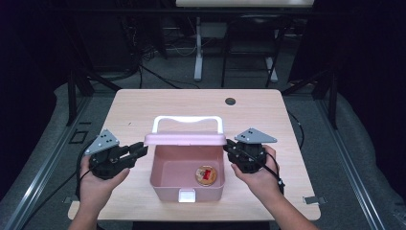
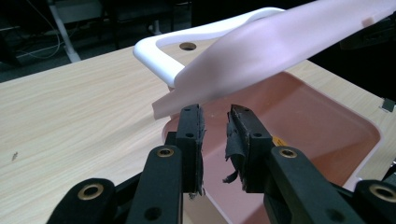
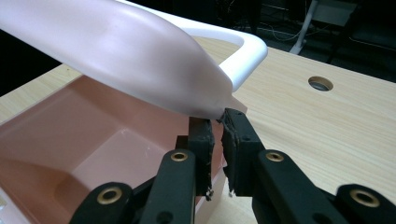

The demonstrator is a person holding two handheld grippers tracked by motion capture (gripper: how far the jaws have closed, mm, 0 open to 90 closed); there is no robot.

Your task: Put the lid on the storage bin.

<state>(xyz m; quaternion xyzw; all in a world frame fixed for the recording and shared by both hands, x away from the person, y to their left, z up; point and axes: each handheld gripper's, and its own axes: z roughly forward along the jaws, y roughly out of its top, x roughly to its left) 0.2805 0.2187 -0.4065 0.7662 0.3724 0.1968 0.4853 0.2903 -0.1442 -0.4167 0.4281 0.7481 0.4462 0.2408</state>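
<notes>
two forearms reach in from the near edge, each hand wrapped around a hand-held gripper. the left hand-held gripper point(image 1: 136, 152) points right, its jaws a small gap apart with nothing between them. the right hand-held gripper point(image 1: 228, 145) points left, jaws drawn nearly together, tips just under a pink edge; whether they pinch it is unclear.

Place: a lab or test room set up for recording, not a home.
Table: a plain light-wood table point(image 1: 143, 108) with a round cable hole point(image 1: 230, 101) near its far edge, standing alone on grey floor.
Frame: dark metal rails point(image 1: 43, 167) and struts run along both sides of the table.
Background: dark walls, loose cables point(image 1: 158, 74) on the floor, and the white leg point(image 1: 197, 52) of another desk beyond the far edge.
</notes>
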